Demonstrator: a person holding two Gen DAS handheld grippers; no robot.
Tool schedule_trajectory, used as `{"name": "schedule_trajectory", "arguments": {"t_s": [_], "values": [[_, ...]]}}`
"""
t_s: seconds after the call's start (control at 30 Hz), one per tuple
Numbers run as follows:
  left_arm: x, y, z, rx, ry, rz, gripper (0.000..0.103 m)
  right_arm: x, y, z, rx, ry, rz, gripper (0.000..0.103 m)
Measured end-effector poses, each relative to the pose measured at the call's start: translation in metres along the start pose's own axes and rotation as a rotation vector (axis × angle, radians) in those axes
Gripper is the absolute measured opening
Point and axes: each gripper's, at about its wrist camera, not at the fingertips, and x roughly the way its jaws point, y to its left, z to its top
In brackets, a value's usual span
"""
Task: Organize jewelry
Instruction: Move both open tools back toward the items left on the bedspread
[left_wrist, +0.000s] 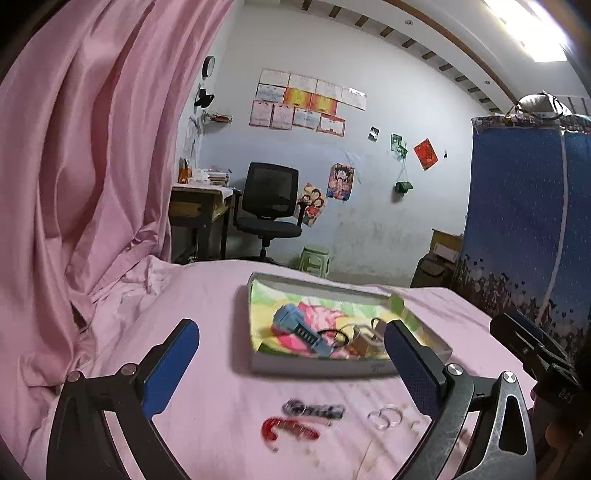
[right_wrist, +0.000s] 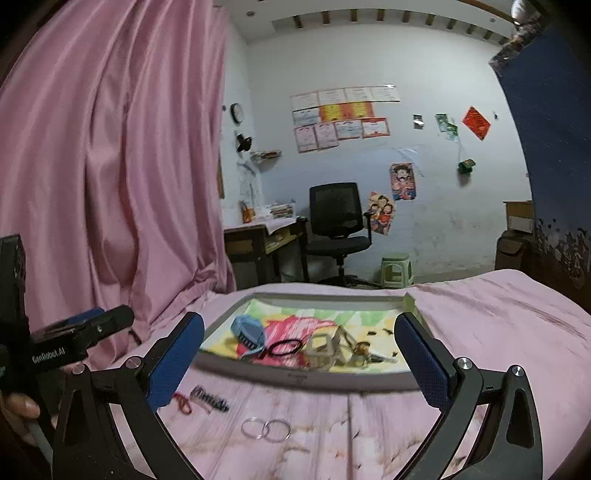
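Bedroom; pink bedsheet (right_wrist: 480, 314) as work surface. Shallow tray (right_wrist: 295, 374) holds a blue comb (right_wrist: 248, 332) and clips. Just before the tray: black clip (left_wrist: 314, 410), red clip (left_wrist: 288, 432), two clear rings (right_wrist: 266, 430). Left gripper (left_wrist: 291, 365) and right gripper (right_wrist: 299, 365) both wide, empty. Judged step: approach. Next: descend on rings, pinch thinly.

Pink bedsheet (right_wrist: 480, 314) of matt, creased cloth, pink curtain (right_wrist: 110, 147) with a satin sheen, two thin clear rings (right_wrist: 265, 430) — probably glossy plastic — and gripper pads (right_wrist: 177, 365) of textured blue rubber.
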Motion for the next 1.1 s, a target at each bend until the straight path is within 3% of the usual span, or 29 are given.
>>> {"name": "schedule_trajectory", "arguments": {"t_s": [0.17,0.57,0.83,0.93,1.1], "values": [[-0.006,0.011,-0.012,0.017,0.051,0.003,0.101,0.008,0.006,-0.016,-0.032,0.083,0.027,0.101],[0.022,0.023,-0.035,0.076,0.259,-0.033,0.100,0.047,0.004,-0.047,-0.032,0.327,0.068,0.100],[0.049,0.028,-0.051,0.058,0.419,-0.098,0.073,0.071,0.010,-0.066,-0.046,0.464,0.125,0.076],[0.059,0.030,-0.055,0.043,0.471,-0.115,0.069,0.081,0.008,-0.073,-0.028,0.512,0.136,0.063],[0.070,0.028,-0.059,0.045,0.513,-0.126,0.065,0.094,0.002,-0.082,0.012,0.576,0.145,0.057]]}}
